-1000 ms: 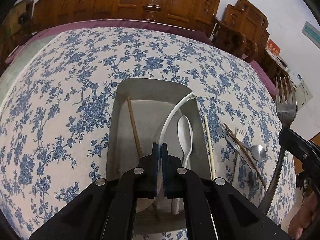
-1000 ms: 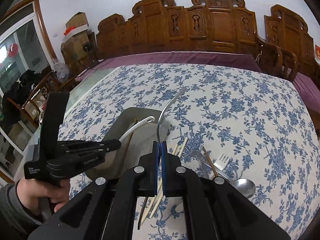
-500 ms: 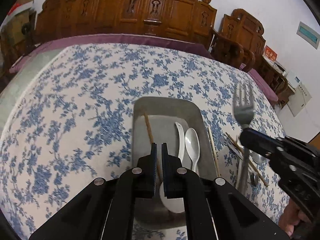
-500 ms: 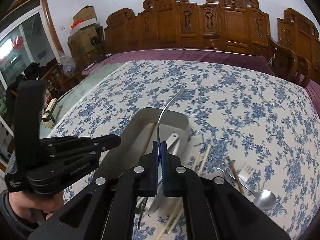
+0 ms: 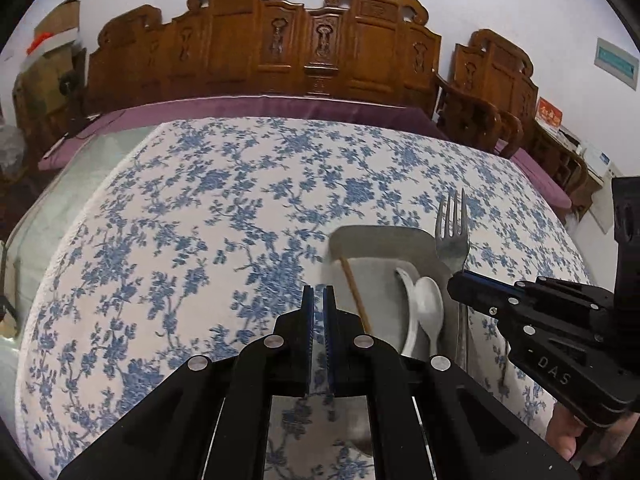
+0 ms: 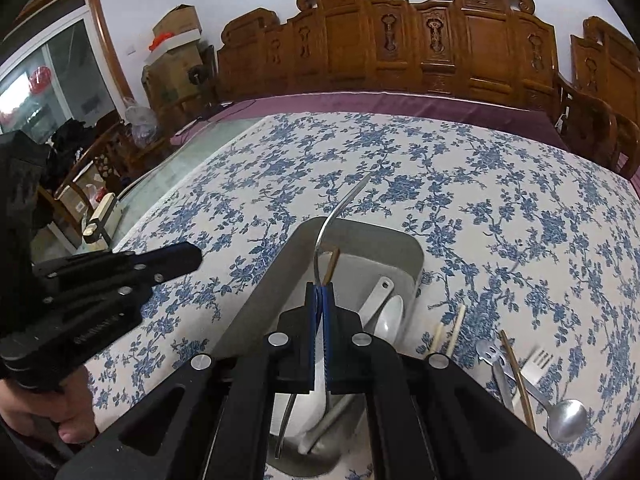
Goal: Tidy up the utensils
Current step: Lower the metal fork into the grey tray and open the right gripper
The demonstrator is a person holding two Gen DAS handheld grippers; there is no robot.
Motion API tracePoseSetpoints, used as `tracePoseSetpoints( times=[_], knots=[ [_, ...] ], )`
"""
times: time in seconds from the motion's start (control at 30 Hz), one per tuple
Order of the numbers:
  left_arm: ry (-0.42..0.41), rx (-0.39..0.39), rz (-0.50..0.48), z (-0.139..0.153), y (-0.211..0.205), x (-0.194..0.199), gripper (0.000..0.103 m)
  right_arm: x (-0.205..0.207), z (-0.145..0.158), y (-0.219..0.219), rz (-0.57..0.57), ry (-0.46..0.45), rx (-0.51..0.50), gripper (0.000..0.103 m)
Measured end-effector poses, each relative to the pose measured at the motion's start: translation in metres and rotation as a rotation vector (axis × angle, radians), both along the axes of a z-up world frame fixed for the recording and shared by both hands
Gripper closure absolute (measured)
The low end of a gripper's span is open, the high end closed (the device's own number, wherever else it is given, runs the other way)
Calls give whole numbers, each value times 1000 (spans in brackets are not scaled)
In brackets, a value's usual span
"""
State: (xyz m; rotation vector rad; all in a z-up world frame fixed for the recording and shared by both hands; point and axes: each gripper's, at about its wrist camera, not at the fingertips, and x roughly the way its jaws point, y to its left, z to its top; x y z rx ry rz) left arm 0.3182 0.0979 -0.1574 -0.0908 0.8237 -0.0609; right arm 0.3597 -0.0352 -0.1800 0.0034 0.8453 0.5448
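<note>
The right gripper (image 6: 319, 292) is clamped on a metal fork (image 6: 340, 210) held above the steel tray (image 6: 408, 256), which holds white spoons (image 6: 390, 314) and a brown chopstick (image 5: 354, 294). The left gripper (image 5: 318, 300), closed and empty, hovers over the floral tabletop (image 5: 200, 220) left of the tray.

**Two wrist fisheyes, tilted down over one tray**

The left wrist camera looked along its own gripper (image 5: 319, 300) down at the flowered surface (image 5: 200, 240), close above it, with the tray (image 5: 376, 236) right of centre and the other gripper entering at the right edge. The right wrist camera faced the same way, sitting directly over the tray (image 6: 404, 240) at the frame's centre. Both views shared the tray, the surface and the carved wooden bench (image 5: 304, 44) across the top.
</note>
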Motion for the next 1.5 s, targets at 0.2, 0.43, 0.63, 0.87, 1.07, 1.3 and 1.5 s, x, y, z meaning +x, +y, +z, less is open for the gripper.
tracePoseSetpoints(
  times=[0.2,0.43,0.63,0.87,1.07,1.3,1.5],
  knots=[
    [-8,22,21,2,12,2,100,6,-10,10,2,5,-16,99],
    [-9,32,26,2,17,3,100,8,-28,21,10,47,-12,99],
    [-10,28,29,3,21,4,100,7,-35,28,14,74,7,98],
    [-11,28,26,3,20,4,100,9,-39,30,25,91,14,98],
    [-16,31,10,6,14,3,99,8,-36,23,32,92,32,93],
    [-27,41,-21,9,-2,-2,99,-1,-20,12,68,66,32,93],
    [-31,42,-65,10,-20,-9,98,-21,3,-27,43,5,11,93]
  ],
)
